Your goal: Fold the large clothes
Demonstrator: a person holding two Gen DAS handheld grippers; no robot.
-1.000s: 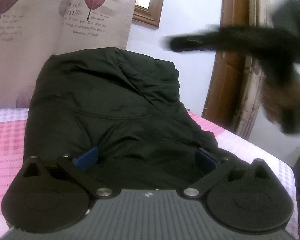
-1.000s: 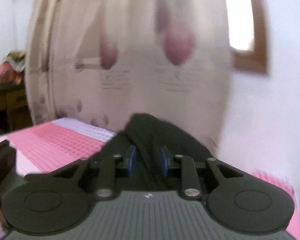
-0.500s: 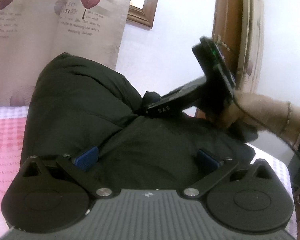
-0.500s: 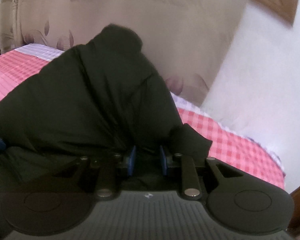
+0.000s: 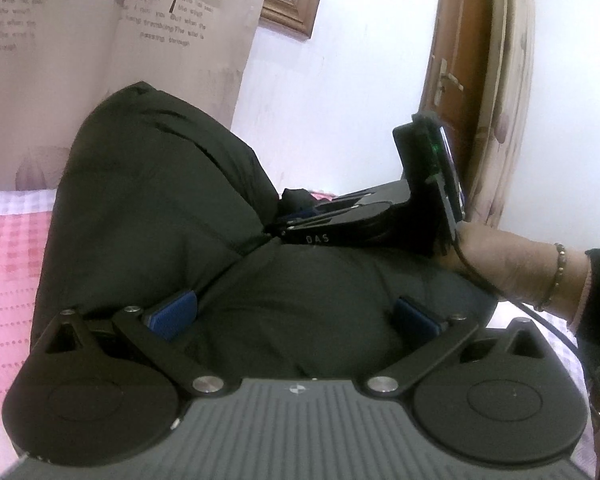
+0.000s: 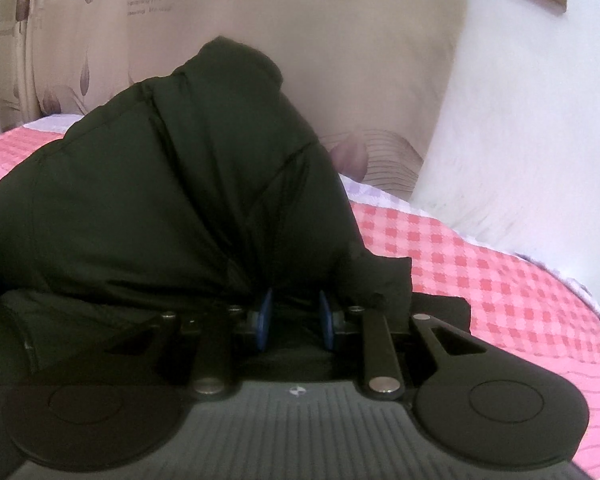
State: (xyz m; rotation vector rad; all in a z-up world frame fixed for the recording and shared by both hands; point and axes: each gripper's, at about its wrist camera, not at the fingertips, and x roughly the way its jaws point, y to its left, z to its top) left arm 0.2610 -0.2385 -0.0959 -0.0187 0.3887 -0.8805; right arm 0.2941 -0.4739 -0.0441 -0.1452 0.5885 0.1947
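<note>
A large dark puffy jacket (image 5: 152, 200) lies heaped on the pink checked bed (image 5: 8, 264). My left gripper (image 5: 294, 314) rests low against its near side. Its blue pads (image 5: 172, 314) stand wide apart with a bulge of jacket between them, so it is open. My right gripper (image 6: 295, 312) is shut on a pinch of jacket fabric (image 6: 296, 304) and holds it low over the lower layer. In the left wrist view the right gripper (image 5: 300, 222) comes in from the right, with a person's hand (image 5: 516, 264) behind it. The jacket's upper part (image 6: 188, 160) bulges up behind both grippers.
A leaf-print curtain (image 5: 80, 40) hangs behind the bed, beside a white wall (image 5: 340, 100) and a wooden window frame (image 5: 292, 16). A wooden door (image 5: 456, 80) stands at the right. The bed cover (image 6: 500, 280) stretches away to the right of the jacket.
My right gripper came down from high above the bed with its pinch of jacket and brought that fold onto the rest of the garment. The left gripper stayed put.
</note>
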